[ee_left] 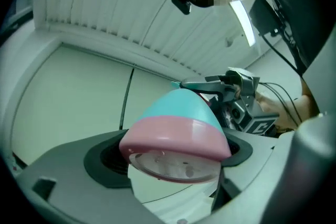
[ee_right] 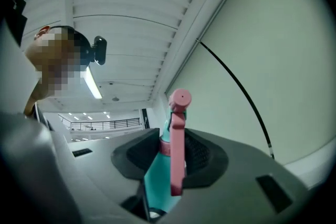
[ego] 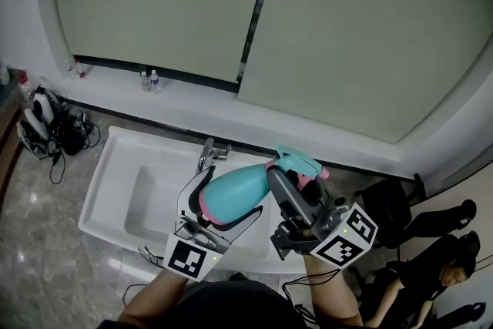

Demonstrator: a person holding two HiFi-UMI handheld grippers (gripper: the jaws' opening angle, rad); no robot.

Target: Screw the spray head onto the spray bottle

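Spray bottle [ego: 235, 193], teal with a pink band round its base, hangs in the air above a white sink [ego: 115, 189], lying nearly level in the head view with its base toward the lower left and its neck toward the upper right. The left tool [ee_left: 173, 157] is clenched on the spray bottle at the base: in the left gripper view both dark pads press against the pink band from either side, and the clear bottom disc faces the camera. At the other end sits the spray head [ee_right: 177, 128], teal on top with a pink trigger and a round pink nozzle. The right tool [ee_right: 173, 152] grasps it at the neck; in the right gripper view the two ribbed pads close on the pink collar, the trigger hangs down in front of them, and the teal shoulder of the bottle shows just below. How far the head is threaded onto the neck cannot be told. The two tools face each other along the bottle, their marker cubes toward the person. A chrome faucet [ego: 206, 154] stands at the back rim of the sink, just beyond the bottle. Two small bottles [ego: 149, 80] stand on the white ledge [ego: 200, 100] under the large pale panels, well apart from the tools.
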